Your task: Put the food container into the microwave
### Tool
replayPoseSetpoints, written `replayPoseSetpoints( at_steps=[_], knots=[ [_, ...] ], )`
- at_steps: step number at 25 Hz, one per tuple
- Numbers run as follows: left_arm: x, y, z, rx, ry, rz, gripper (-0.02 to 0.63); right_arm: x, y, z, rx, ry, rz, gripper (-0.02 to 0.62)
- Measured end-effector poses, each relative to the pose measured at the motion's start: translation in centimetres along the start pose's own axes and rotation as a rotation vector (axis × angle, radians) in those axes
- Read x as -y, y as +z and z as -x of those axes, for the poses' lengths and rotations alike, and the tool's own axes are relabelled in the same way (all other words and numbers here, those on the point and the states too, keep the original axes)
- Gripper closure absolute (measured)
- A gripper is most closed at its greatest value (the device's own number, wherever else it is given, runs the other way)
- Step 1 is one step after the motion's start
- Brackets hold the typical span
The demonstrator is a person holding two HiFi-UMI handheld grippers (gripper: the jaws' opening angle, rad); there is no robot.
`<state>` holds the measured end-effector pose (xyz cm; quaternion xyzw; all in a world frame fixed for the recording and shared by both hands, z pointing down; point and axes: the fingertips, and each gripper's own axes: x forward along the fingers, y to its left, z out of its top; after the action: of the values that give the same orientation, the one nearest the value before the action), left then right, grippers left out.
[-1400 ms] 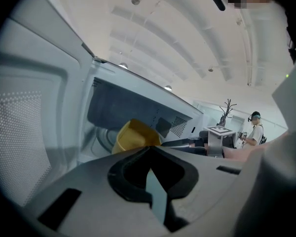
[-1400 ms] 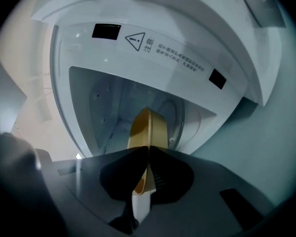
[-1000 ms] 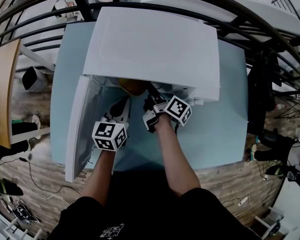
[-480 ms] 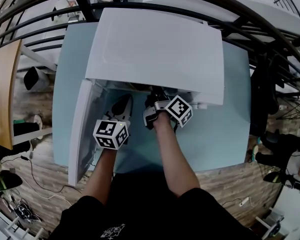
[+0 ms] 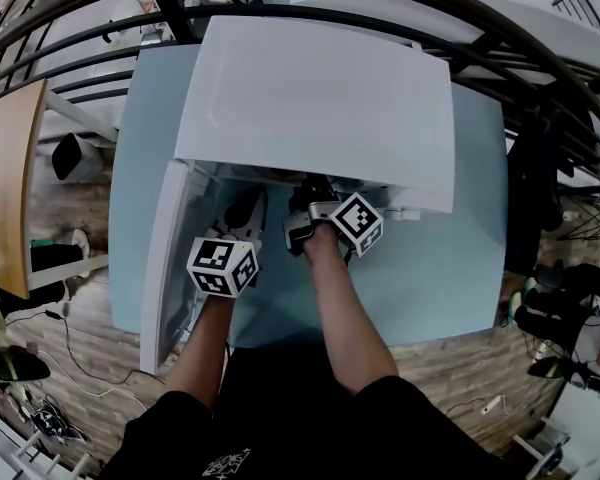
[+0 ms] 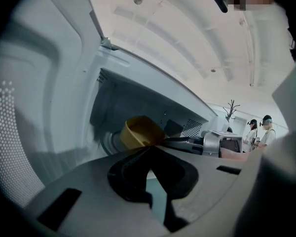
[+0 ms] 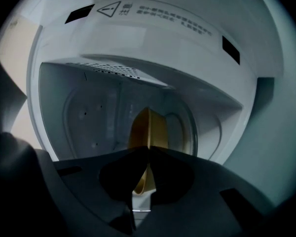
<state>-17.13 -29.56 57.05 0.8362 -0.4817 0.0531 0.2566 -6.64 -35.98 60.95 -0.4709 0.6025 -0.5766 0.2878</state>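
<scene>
The white microwave (image 5: pixel 310 98) stands on a light blue table (image 5: pixel 440 268), its door (image 5: pixel 165 258) swung open to the left. The yellow food container (image 7: pixel 149 127) is inside the cavity, over the round turntable (image 7: pixel 187 127). My right gripper (image 7: pixel 148 149) is shut on the container's rim. In the head view that gripper (image 5: pixel 315 200) reaches into the opening, and the microwave's top hides the container. In the left gripper view the container (image 6: pixel 138 132) shows tilted, with the right gripper's fingers (image 6: pixel 185 142) on its edge. My left gripper (image 6: pixel 150 149) is shut on nothing and sits at the opening's left (image 5: pixel 245 213).
The open door walls off the left of the opening. Black metal rails (image 5: pixel 540 78) arc over the far side of the table. A wooden desk (image 5: pixel 0 168) stands at the left. Two people (image 6: pixel 259 132) stand far off in the left gripper view.
The yellow container showed at the microwave's mouth a second ago; it has gone deeper with my right gripper and is now hidden in the head view. The left gripper has barely moved.
</scene>
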Motion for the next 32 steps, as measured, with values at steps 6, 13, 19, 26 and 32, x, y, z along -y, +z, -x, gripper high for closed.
replayPoseSetpoints(
  at_steps=[6,13,19,26,32],
  knots=[
    [-0.2,0.1,0.4,0.004,0.011,0.005,0.598,0.0,0.2,-0.1,0.014,-0.002,-0.003,0.571],
    [-0.4,-0.1,0.9,0.003,0.016,0.002,0.598,0.3,0.3,-0.1,0.019,0.000,-0.010,0.571],
    [-0.6,-0.1,1.2,0.005,0.026,0.008,0.598,0.1,0.3,-0.3,0.020,0.004,-0.009,0.571],
    [-0.5,-0.3,1.3,0.004,0.027,0.004,0.598,-0.4,0.3,-0.5,0.016,0.024,0.014,0.571],
    [-0.6,-0.2,1.6,0.006,0.033,0.002,0.598,-0.6,0.2,-0.4,0.001,0.041,0.026,0.571]
  ],
)
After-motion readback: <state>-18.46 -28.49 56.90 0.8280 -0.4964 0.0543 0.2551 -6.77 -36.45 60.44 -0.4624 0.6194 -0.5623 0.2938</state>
